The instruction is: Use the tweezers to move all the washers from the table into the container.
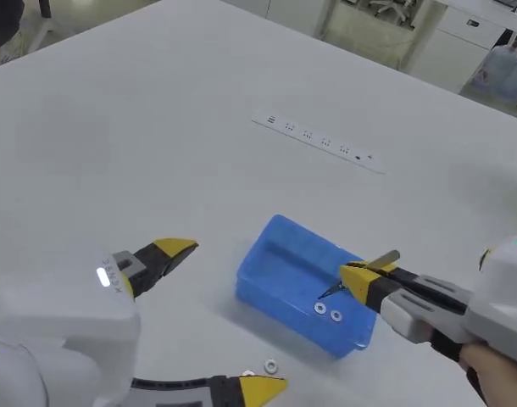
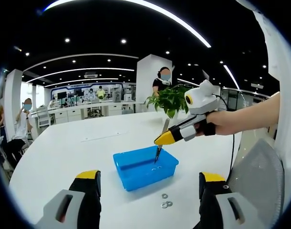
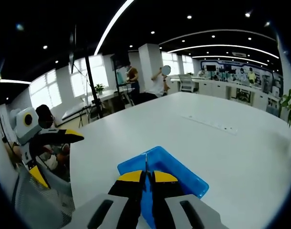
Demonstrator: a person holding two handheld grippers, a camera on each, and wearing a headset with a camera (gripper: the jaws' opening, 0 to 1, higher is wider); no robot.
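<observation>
Right hand-held gripper (image 1: 356, 273) pinches tweezers (image 1: 385, 258) over the blue container (image 1: 280, 254); left hand-held gripper (image 2: 150, 176) hangs open. Washers (image 1: 270, 366) on the tabletop (image 1: 157, 127) may slip from the tips.

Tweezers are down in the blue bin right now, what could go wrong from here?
The tweezers, clamped in the right gripper, reach low into the blue container beside the washers inside; pulling out roughly might flick one out. The loose washers on the table lie flat near the container's wall, so a pinch may slip or bump it.
</observation>
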